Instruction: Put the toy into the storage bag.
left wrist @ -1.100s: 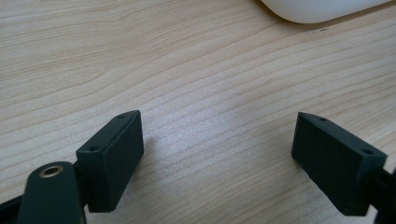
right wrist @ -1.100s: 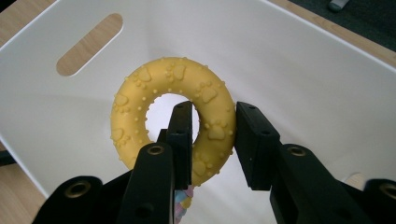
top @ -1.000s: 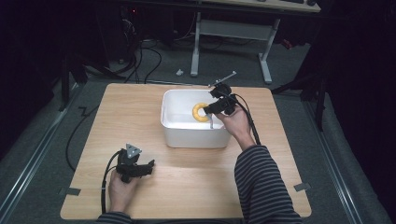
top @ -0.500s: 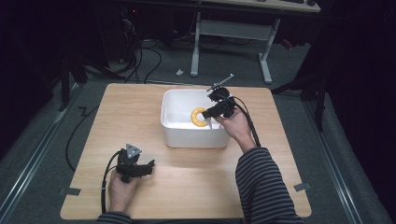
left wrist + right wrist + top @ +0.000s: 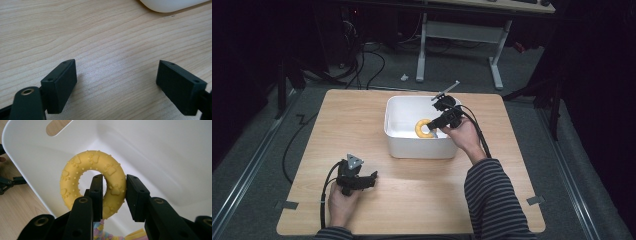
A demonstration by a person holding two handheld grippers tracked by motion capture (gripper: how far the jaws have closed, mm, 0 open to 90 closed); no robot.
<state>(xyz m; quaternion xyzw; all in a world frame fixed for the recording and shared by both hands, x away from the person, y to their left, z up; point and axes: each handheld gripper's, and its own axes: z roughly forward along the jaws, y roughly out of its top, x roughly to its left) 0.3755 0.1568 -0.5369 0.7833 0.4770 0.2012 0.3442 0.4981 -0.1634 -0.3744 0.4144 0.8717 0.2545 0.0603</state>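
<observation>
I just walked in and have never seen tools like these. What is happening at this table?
A person is working with a handheld gripper in each hand. The right gripper has its jaws clamped on a yellow ring toy with paw prints, holding it inside a white bin on the wooden table. The left gripper rests near the table's front edge, jaws open, nothing between them.

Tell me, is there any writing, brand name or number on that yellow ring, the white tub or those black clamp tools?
None can be read. The yellow ring bears only raised paw prints and dots, no letters. The white tub, the wooden table, the right gripper and the left gripper carry no visible text.
</observation>
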